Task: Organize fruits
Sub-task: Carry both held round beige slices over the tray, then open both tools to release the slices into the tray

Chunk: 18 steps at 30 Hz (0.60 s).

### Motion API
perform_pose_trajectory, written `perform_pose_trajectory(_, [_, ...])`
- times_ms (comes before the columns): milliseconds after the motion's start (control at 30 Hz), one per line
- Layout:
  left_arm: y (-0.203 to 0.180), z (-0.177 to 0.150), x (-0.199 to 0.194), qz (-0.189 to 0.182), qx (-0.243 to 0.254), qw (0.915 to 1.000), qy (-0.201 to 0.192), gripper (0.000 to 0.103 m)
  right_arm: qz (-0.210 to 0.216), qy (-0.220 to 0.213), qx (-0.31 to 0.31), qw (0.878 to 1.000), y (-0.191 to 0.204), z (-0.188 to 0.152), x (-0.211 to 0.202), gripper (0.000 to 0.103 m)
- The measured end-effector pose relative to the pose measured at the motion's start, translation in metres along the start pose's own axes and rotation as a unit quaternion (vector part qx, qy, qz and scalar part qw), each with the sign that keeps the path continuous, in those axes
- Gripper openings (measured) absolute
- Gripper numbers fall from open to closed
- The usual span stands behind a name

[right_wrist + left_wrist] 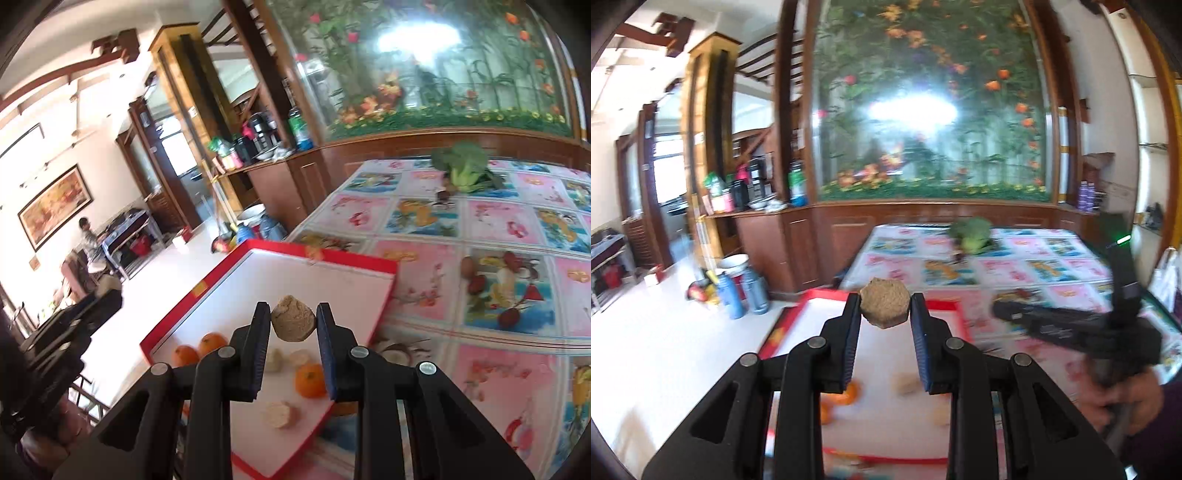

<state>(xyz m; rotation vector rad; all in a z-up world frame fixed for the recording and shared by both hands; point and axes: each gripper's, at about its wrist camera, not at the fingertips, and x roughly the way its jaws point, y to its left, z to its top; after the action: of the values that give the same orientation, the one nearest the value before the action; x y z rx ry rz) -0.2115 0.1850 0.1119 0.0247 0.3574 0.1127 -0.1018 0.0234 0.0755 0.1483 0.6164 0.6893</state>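
My left gripper (885,307) is shut on a rough tan fruit (885,305), held above the red-rimmed white tray (827,295). My right gripper (293,320) is shut on a similar tan lumpy fruit (293,318) over the same tray (321,254). Inside the tray lie oranges (310,380) and pale tan fruits (279,414); the left wrist view shows them blurred, an orange (854,394) beside a pale fruit (905,384). The right gripper's black body (1071,328) and the hand holding it appear at the right of the left wrist view.
Small reddish-brown fruits (476,284) lie on the patterned tablecloth (498,218) right of the tray. A leafy green vegetable (467,166) sits at the table's far edge. Bottles and containers (738,291) stand on the floor left of the table. A person (86,236) sits far left.
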Motion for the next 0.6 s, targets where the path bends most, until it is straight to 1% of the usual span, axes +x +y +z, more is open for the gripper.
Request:
perform_pose_trajectory(67, [0.021, -0.01, 0.005, 0.02, -0.002, 0.9997, 0.011, 0.029, 0.011, 0.014, -0.006, 1.0, 0.008, -0.006, 0.011, 0.024])
perform_pose_trajectory(133, [0.037, -0.02, 0.012, 0.033, -0.005, 0.999, 0.029, 0.029, 0.014, 0.027, -0.012, 0.999, 0.012, -0.011, 0.021, 0.024])
perform_pose_trajectory(200, [0.048, -0.027, 0.017, 0.039, -0.015, 0.9982, 0.043, 0.029, 0.02, 0.04, -0.016, 0.999, 0.016, -0.018, 0.029, 0.024])
perform_pose_trajectory(233, [0.054, -0.032, 0.022, 0.032, -0.025, 0.9977, 0.055, 0.029, 0.022, 0.046, -0.019, 0.998, 0.018, -0.022, 0.033, 0.024])
perform_pose_trajectory(300, [0.055, -0.038, 0.022, 0.031, -0.029, 0.9971, 0.063, 0.029, 0.025, 0.054, -0.026, 0.998, 0.024, -0.03, 0.034, 0.024])
perform_pose_trajectory(400, [0.051, -0.047, 0.027, 0.025, -0.019, 0.9969, 0.072, 0.029, 0.027, 0.064, -0.043, 0.997, 0.03, -0.04, 0.041, 0.024])
perform_pose_trajectory(600, [0.036, -0.06, 0.041, -0.002, -0.005, 0.9947, 0.102, 0.029, 0.038, 0.089, -0.04, 0.994, 0.029, -0.049, 0.055, 0.024])
